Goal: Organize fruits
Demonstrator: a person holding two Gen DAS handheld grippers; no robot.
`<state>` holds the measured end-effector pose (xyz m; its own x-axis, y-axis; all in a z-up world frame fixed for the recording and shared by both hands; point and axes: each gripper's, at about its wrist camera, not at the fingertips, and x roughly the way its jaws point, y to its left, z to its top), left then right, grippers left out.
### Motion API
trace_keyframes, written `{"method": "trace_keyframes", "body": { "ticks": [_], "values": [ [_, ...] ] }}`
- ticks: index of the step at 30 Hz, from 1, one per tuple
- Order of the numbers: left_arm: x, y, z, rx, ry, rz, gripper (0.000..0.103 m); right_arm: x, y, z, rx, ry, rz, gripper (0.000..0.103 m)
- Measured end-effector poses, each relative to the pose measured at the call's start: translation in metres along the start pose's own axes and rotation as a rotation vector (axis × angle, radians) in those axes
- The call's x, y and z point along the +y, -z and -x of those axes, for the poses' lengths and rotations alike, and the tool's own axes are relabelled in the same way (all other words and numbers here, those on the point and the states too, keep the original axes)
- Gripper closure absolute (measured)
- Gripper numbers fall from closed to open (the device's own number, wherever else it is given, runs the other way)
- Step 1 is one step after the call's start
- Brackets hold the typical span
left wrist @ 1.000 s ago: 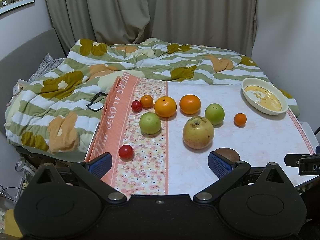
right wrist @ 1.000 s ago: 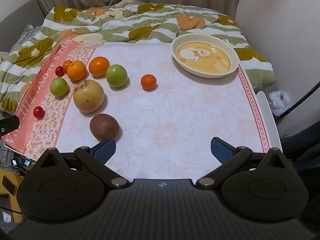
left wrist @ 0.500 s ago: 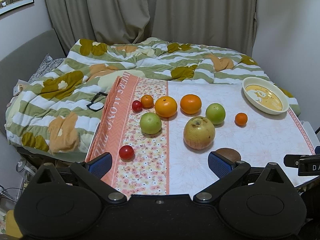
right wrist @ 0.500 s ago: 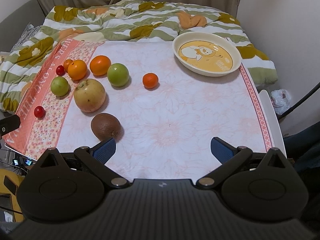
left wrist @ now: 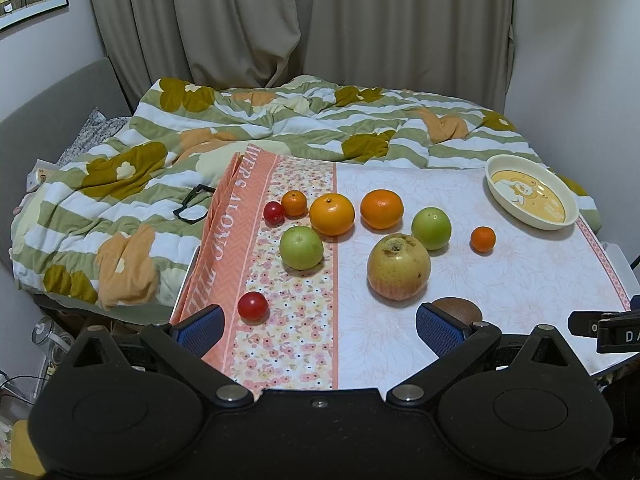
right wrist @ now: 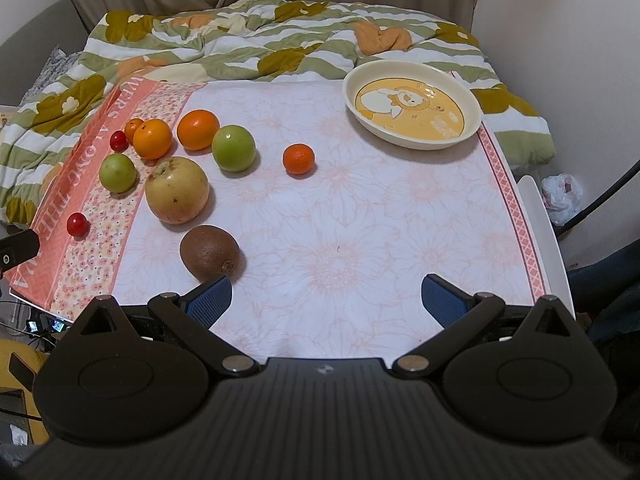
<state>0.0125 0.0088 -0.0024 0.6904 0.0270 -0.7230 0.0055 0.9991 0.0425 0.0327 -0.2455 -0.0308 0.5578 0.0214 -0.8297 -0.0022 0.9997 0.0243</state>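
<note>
Both our jaws stand wide apart, holding nothing: left gripper (left wrist: pixel 320 330), right gripper (right wrist: pixel 326 298). The kiwi (right wrist: pixel 209 253) lies at ten o'clock of ours; other fruits beyond, the dish (right wrist: pixel 414 104) at one o'clock.

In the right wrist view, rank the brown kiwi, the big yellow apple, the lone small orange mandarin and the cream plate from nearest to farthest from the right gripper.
From the right gripper:
1. Brown fuzzy kiwi, just beyond its left finger.
2. Big yellow apple, further left.
3. Lone small orange mandarin, mid-table.
4. Cream plate with a cartoon print, far right corner.
</note>
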Motion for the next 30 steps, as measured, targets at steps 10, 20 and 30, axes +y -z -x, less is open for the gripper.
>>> {"method": "trace_keyframes", "body": {
  "ticks": [10,20,30],
  "values": [
    [0.0013,-0.0019,-0.0006,-0.002,0.000,-0.003,0.000,0.0011,0.0022,-0.0018,0.002,-0.002,-0.010,0.000],
    [0.0015,-0.0020,-0.0004,-0.003,0.000,-0.003,0.000,0.0002,0.0018,-0.0008,0.003,-0.004,-0.011,0.000],
    [0.0042,-0.0029,0.0035,-0.009,0.002,-0.008,0.000,0.0062,0.0009,0.0068,-0.005,-0.004,-0.008,0.000]
  ]
}}
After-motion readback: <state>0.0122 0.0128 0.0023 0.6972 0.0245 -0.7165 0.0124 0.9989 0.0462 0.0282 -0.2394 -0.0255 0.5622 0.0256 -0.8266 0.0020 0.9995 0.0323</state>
